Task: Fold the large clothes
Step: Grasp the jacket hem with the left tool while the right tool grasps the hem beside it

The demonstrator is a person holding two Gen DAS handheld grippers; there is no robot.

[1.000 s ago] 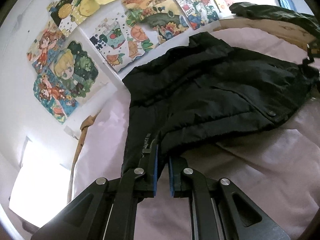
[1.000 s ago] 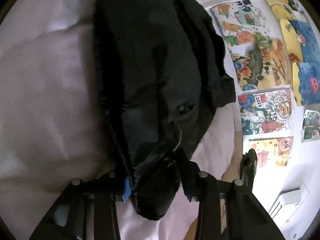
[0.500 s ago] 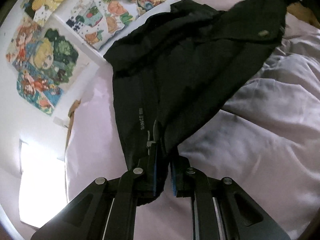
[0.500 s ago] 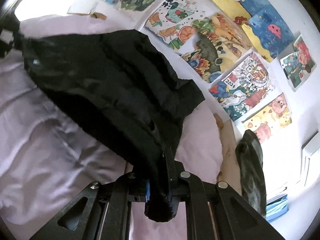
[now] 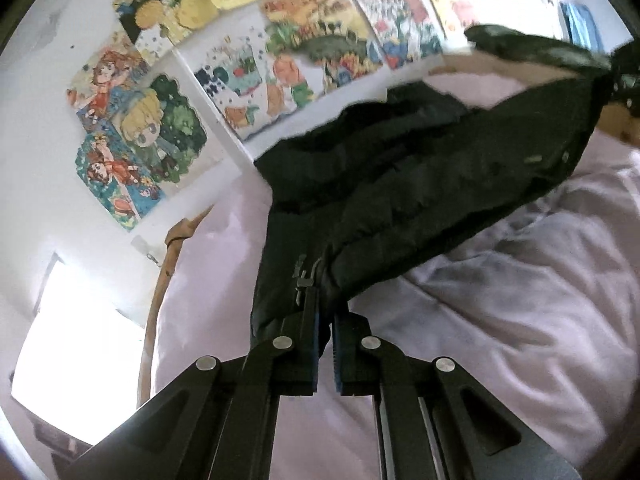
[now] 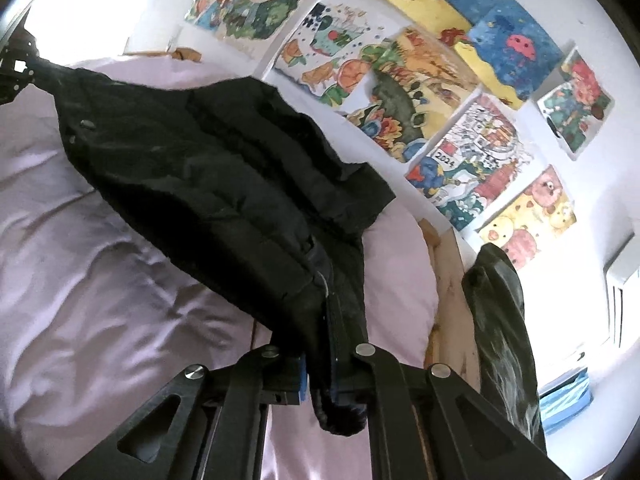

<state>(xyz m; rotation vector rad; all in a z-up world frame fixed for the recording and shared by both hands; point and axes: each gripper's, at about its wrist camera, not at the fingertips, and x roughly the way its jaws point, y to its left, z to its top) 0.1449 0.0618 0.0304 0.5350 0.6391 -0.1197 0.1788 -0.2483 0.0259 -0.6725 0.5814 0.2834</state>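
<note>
Bedroom w/ a pale pink duvet (image 5: 520,320) across the bed and cartoon posters (image 5: 280,60) taped over the white wall behind.

Left wrist view: left gripper (image 5: 326,332) is pinched nearly closed on the zip edge of the black jacket (image 5: 420,176), blue pads tight on the fabric by the zipper pull. Jacket stretches away up-right, lifted off the duvet along its near edge, far part resting by the wall. Olive garment (image 5: 532,50) lies on the wooden frame at top right.

Right wrist view: right gripper (image 6: 320,364) is clamped on the jacket's other end, a bunch of fabric poking out below the jaws. Jacket spans up-left toward the other tool at the frame edge; the far half sags onto the duvet.

Judgement: mid-fold, both ends held, jacket taut between them. Next move prob. needs both hands carrying the lifted edge over onto the resting half, keeping tension even so the slick padded shell doesn't slip or bunch.
</note>
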